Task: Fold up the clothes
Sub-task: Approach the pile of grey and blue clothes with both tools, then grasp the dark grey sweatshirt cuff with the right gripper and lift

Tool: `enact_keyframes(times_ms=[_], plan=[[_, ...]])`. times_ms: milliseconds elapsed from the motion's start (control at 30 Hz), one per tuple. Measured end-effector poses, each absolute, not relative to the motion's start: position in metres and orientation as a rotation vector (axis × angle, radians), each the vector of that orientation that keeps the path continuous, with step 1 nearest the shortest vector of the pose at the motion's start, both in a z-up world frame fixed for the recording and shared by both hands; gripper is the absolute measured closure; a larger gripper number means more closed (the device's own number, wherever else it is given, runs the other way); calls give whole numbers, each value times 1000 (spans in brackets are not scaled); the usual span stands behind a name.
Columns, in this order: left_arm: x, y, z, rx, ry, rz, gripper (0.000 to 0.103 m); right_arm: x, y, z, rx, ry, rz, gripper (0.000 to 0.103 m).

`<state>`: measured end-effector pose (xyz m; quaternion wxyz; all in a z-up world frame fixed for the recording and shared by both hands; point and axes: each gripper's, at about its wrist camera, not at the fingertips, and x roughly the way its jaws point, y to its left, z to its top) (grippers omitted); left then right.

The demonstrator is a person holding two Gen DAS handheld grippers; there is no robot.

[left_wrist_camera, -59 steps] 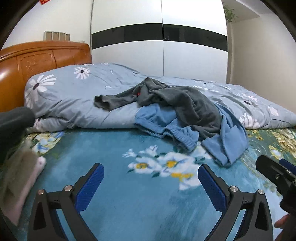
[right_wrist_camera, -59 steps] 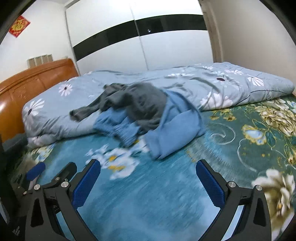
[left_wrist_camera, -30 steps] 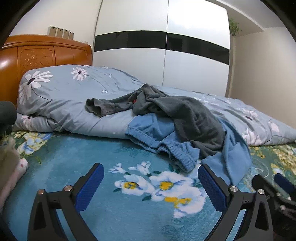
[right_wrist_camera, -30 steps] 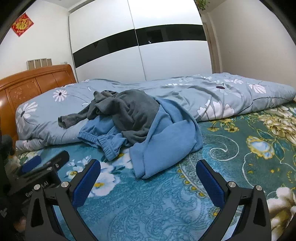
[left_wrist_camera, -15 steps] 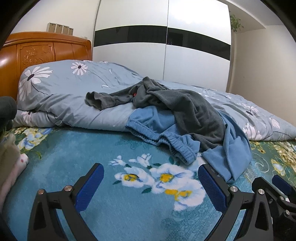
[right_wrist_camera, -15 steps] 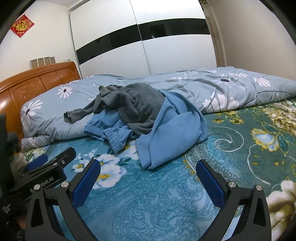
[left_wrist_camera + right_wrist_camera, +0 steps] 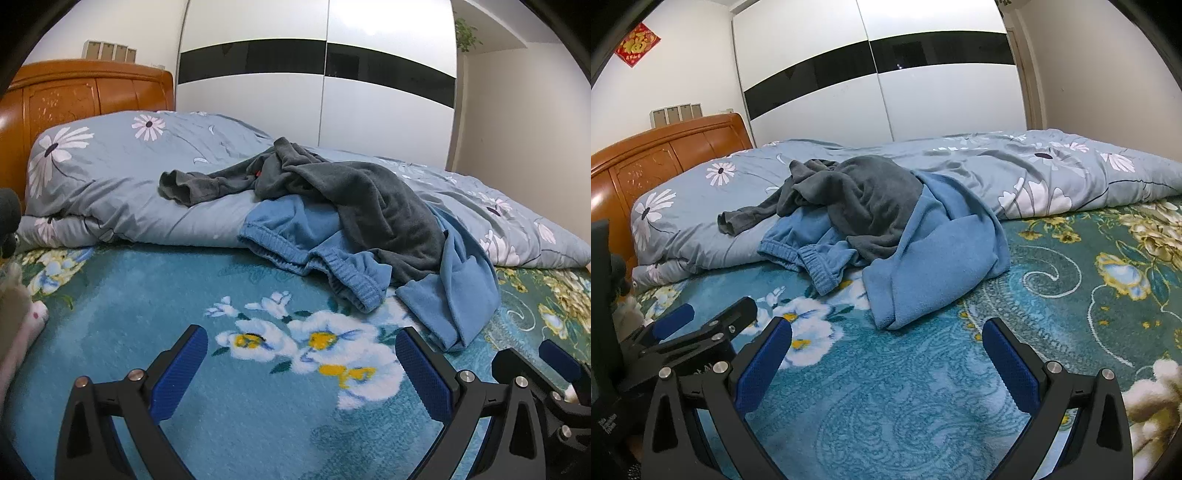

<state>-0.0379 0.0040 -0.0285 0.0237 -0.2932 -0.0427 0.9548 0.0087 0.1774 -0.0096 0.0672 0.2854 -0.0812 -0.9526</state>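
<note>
floral bedspread (image 7: 155, 314) | rolled quilt (image 7: 122, 192) behind | grey garment (image 7: 369, 199) atop blue garment (image 7: 454, 291)

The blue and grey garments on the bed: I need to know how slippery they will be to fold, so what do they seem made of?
The blue garment looks like soft matte fleece, with a fuzzy nap and ribbed knit cuffs. The grey garment looks like a similar brushed knit, limp and dull, draped over the blue one. Neither shines, so probably not slippery.

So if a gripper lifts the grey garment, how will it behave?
The grey garment lies crumpled and draped, so it will probably hang limp. It rests on the blue garment, so that may drag along. Its fleecy look suggests little slipping.
</note>
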Motion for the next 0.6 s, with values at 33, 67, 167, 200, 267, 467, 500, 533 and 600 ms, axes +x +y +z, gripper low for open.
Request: enact_keyframes(times_ms=[33,67,167,200,267,467,500,533,600], plan=[[-38,2,-29,-911,-146,2952,0,9,177,-10,861,-242,-2871,0],[-38,0,-29,-915,-164,2948,0,8,177,-10,862,-239,-2873,0],[-39,-7,-28,-922,-214,2936,0,9,176,-9,868,-223,-2877,0],[-39,-10,-28,-923,-231,2933,0,9,175,-9,872,-215,-2880,0],[-38,-14,-26,-922,-253,2928,0,8,173,-9,875,-210,-2879,0],[-31,-35,-13,-871,-215,3020,0,5,178,-5,866,-253,-2867,0],[-30,-40,-12,-871,-209,3036,0,2,177,-3,863,-252,-2867,0],[-30,-45,-11,-871,-205,3052,0,-5,174,1,867,-246,-2858,0],[-28,-56,-11,-874,-209,3087,0,-34,159,13,896,-206,-2789,0]])
